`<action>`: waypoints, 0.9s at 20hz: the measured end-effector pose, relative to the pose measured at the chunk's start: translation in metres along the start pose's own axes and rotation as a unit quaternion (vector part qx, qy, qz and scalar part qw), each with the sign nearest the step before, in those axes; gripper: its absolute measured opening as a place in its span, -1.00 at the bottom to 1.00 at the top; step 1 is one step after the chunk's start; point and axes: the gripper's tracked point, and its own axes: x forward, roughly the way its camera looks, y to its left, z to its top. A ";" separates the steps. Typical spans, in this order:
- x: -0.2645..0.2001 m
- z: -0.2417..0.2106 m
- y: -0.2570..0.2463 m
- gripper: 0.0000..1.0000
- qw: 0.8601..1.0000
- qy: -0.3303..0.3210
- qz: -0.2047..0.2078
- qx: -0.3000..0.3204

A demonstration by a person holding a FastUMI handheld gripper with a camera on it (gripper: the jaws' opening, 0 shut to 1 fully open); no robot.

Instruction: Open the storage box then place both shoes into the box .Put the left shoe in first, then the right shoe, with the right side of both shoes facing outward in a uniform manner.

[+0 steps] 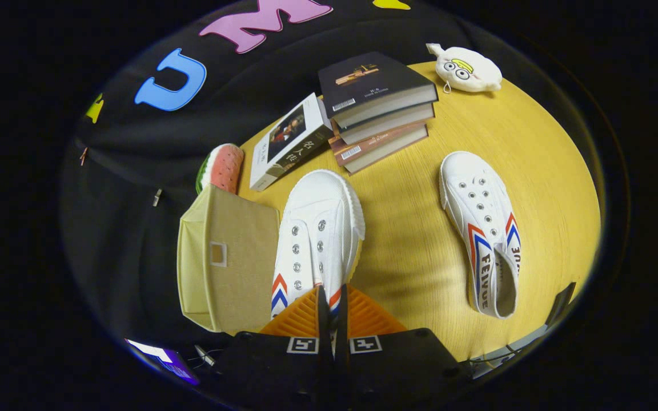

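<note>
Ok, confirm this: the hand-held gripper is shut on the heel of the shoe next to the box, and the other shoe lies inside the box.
One thing is wrong. The other shoe lies on the table, not inside the box. The gripper view shows it. The hand-held gripper is shut on the heel of the near shoe next to the box.

I'm working in a staged recording booth, not a lived-in room: black cloth walls close in a yellow wooden desk [420, 262]. Household props are laid out around a stack of books [377, 111]: a plush toy [467, 69] beside it, a watermelon-slice toy [221, 166] and fabric storage box [229, 257] nearer me.
</note>
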 end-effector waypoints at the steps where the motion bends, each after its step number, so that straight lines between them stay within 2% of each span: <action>1: -0.008 0.004 0.011 -0.90 1.000 -0.007 0.005 -0.003; 8: -0.042 0.032 0.116 -0.90 0.997 -0.029 0.073 -0.005; 13: -0.030 0.034 0.187 -0.90 0.994 -0.033 0.098 -0.029; 18: 0.007 0.005 0.238 -0.90 0.993 -0.006 0.115 -0.027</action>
